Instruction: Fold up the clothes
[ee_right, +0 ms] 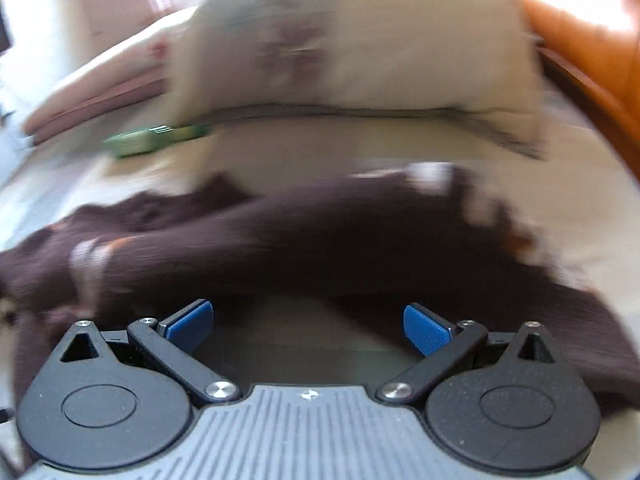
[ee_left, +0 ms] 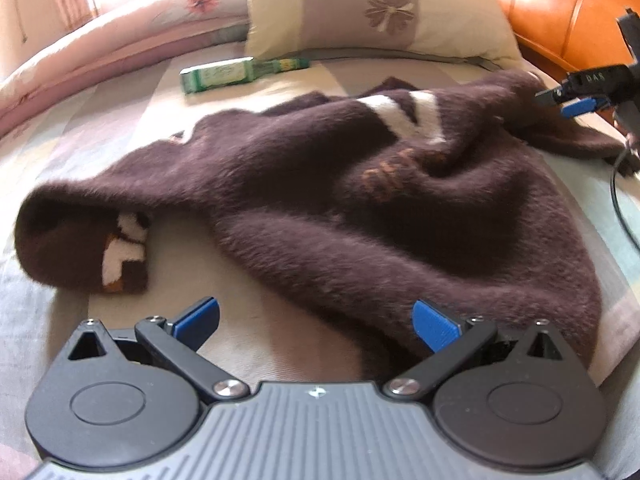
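Note:
A dark brown fuzzy sweater [ee_left: 360, 200] with white and orange markings lies crumpled on the bed. One sleeve [ee_left: 80, 240] curls out to the left, its cuff turned under. My left gripper [ee_left: 316, 322] stands open just short of the sweater's near hem, its right blue pad over the fabric's edge. My right gripper [ee_left: 568, 98] shows at the far right of the left wrist view, beside the sweater's upper right corner. The right wrist view is blurred: my right gripper [ee_right: 308, 326] is open there, with the sweater [ee_right: 320, 248] stretching across in front of it and nothing between the pads.
A green box with a tube [ee_left: 216, 74] lies on the sheet behind the sweater. A flowered pillow [ee_left: 380, 8] and a folded pink quilt [ee_left: 120, 28] sit at the head of the bed. An orange headboard [ee_left: 568, 12] is at the right. A black cable [ee_left: 620, 200] hangs there.

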